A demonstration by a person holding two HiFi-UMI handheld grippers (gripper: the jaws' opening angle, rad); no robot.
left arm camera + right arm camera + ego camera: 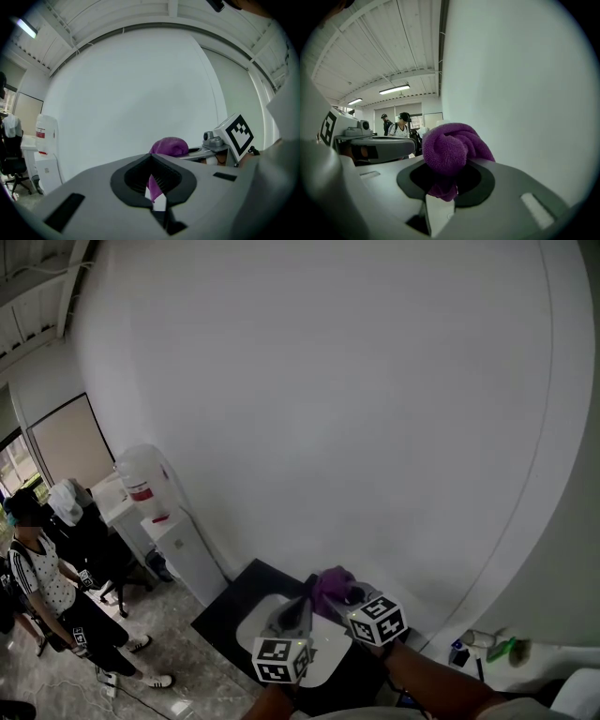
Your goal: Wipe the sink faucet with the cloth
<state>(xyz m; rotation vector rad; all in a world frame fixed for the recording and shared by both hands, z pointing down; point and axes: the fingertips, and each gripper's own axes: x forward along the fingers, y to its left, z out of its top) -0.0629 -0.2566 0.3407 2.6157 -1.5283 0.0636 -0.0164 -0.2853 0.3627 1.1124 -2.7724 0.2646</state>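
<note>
A purple cloth [330, 585] is bunched between my two grippers, low in the head view, in front of a bare white wall. My right gripper [451, 165] is shut on the cloth [451, 145], whose wad bulges over its jaws. My left gripper [151, 158] is shut on a thin tail of the same cloth [153, 186], and the rest of the wad [169, 146] sits beyond, by the right gripper's marker cube [236, 133]. Below both grippers lies a white basin [323, 660] on a black counter [234, 601]. No faucet shows in any view.
A water dispenser [155, 512] stands against the wall at left. A person [47, 587] stands on the tiled floor beyond it, near a chair. Small bottles and a green item [502, 650] sit on a ledge at the lower right.
</note>
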